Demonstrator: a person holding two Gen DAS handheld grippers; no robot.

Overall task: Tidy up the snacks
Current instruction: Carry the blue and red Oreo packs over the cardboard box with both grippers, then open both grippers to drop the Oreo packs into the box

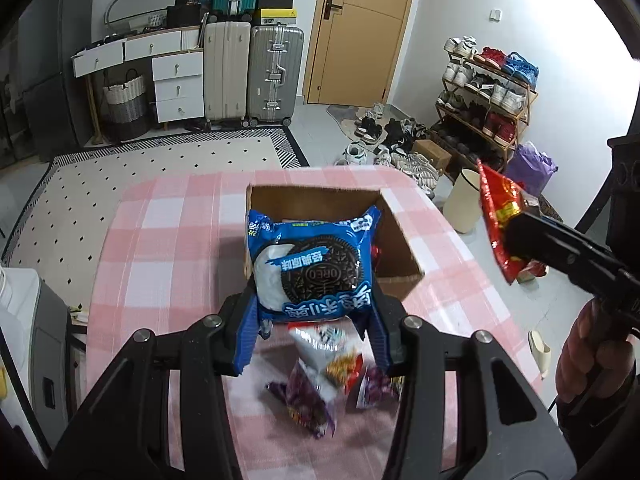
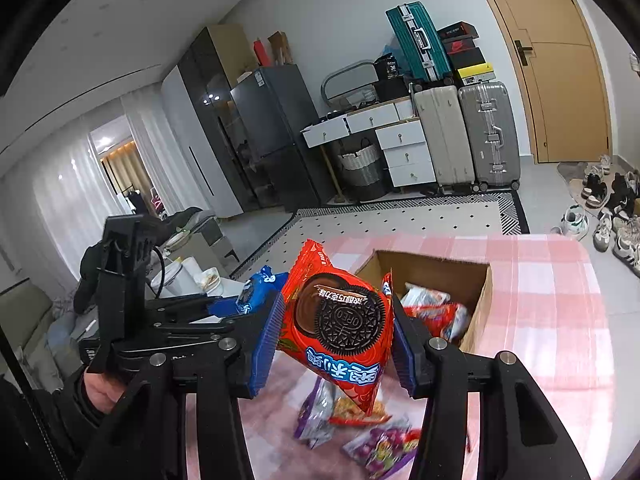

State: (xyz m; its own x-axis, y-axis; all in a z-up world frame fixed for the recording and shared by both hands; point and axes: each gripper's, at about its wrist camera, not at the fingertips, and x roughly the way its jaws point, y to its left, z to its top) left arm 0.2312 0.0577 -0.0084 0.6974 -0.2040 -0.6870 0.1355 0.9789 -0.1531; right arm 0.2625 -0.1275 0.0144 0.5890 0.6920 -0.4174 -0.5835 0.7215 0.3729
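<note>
My left gripper (image 1: pixel 314 320) is shut on a blue Oreo packet (image 1: pixel 312 264) and holds it in the air just in front of the open cardboard box (image 1: pixel 400 248). My right gripper (image 2: pixel 334 340) is shut on a red Oreo packet (image 2: pixel 340 320), held above the table near the box (image 2: pixel 478 312), which holds several snack packets. The red packet (image 1: pixel 500 220) and right gripper also show at the right of the left wrist view. The left gripper (image 2: pixel 224 308) with the blue packet (image 2: pixel 256 286) shows left in the right wrist view.
Loose snack packets (image 1: pixel 320 380) lie on the pink checked tablecloth (image 1: pixel 168 240) beneath the grippers; they also show in the right wrist view (image 2: pixel 360 428). Beyond the table are a rug, suitcases (image 1: pixel 276 72), a shoe rack (image 1: pixel 488 96) and a bin (image 1: pixel 464 200).
</note>
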